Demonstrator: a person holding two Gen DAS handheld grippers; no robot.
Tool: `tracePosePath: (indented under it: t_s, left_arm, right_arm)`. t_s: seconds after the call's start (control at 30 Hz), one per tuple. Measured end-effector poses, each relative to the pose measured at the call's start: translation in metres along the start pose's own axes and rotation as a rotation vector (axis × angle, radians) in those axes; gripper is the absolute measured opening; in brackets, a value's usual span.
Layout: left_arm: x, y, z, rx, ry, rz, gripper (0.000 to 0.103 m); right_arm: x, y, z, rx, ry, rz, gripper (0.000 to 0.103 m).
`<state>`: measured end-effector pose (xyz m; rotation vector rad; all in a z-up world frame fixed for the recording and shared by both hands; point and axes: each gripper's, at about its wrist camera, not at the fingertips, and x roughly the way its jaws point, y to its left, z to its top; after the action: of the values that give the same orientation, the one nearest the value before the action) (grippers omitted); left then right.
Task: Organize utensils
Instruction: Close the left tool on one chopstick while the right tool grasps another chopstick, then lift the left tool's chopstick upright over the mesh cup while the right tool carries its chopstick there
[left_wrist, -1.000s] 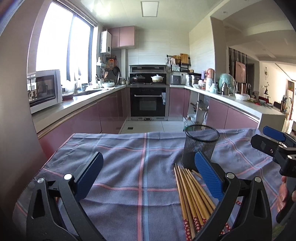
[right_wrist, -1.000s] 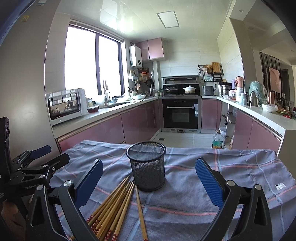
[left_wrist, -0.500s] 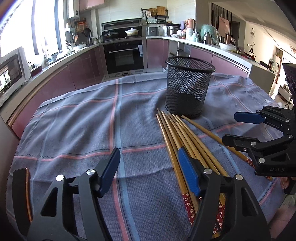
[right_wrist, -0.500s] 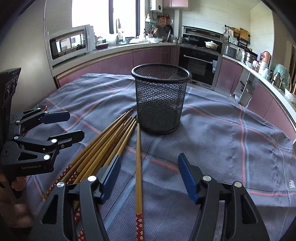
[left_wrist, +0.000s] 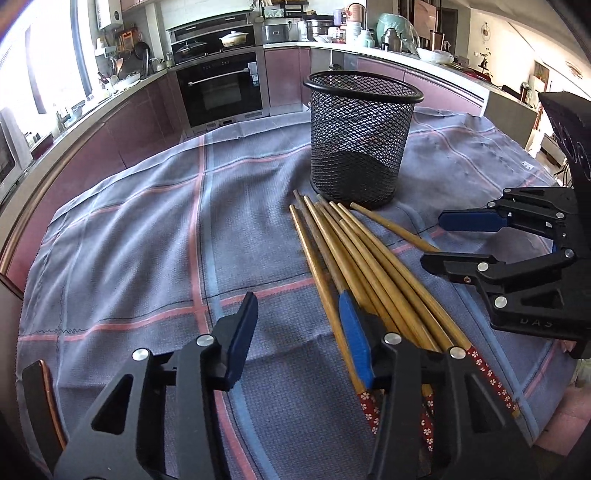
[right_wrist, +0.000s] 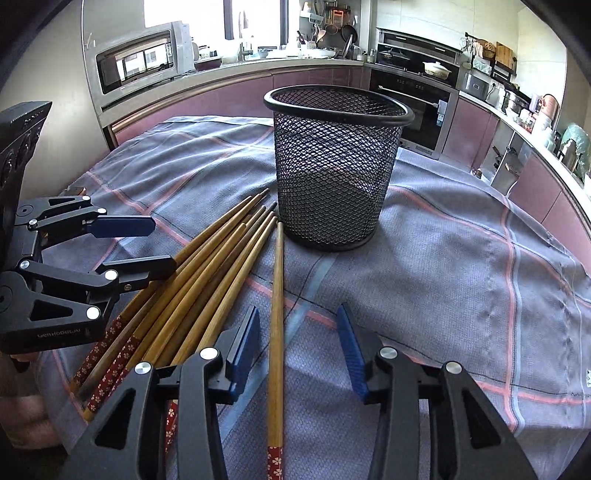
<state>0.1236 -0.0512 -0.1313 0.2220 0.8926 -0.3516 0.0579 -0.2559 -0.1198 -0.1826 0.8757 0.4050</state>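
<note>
Both our grippers hang low over the chopsticks (right_wrist: 207, 280), fingers spread and gripping nothing. The right gripper (right_wrist: 299, 354) straddles the single chopstick (right_wrist: 276, 332) lying apart from the bundle (probably the easiest first pick), while the left gripper (left_wrist: 299, 343) sits at the bundle's near edge. Every stick lies flat on the cloth-covered tabletop (left_wrist: 129, 240), tips just short of the mesh cup (right_wrist: 334, 166), which stands upright to receive them.
</note>
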Motion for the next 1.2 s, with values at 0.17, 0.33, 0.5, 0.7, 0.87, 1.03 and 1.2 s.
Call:
tracePosePath:
  t_s: [0.17, 0.33, 0.5, 0.7, 0.87, 1.03, 1.2]
  left_arm:
    - [0.011, -0.002, 0.006, 0.005, 0.028, -0.008, 0.042]
    - [0.016, -0.001, 0.014, -0.038, 0.033, -0.024, 0.013]
    - [0.017, 0.004, 0.013, -0.107, 0.029, -0.049, 0.009]
    - [0.001, 0.018, 0.007, -0.169, -0.003, -0.079, 0.008]
    - [-0.029, 0.028, 0.010, -0.175, -0.064, -0.138, 0.008]
    - [-0.075, 0.039, 0.024, -0.172, -0.184, -0.221, 0.008]
    - [-0.119, 0.042, 0.043, -0.158, -0.314, -0.287, 0.008]
  right_arm:
    - [0.005, 0.001, 0.005, -0.009, 0.004, 0.015, 0.033]
    - [0.006, 0.003, 0.008, -0.004, 0.015, 0.054, 0.005]
    - [0.002, -0.004, 0.007, 0.036, 0.008, 0.081, 0.005]
    - [-0.025, -0.013, 0.007, 0.058, -0.065, 0.115, 0.005]
    - [-0.055, -0.023, 0.013, 0.091, -0.160, 0.164, 0.005]
    - [-0.091, -0.035, 0.028, 0.134, -0.299, 0.204, 0.005]
    - [-0.115, -0.046, 0.046, 0.155, -0.403, 0.205, 0.005]
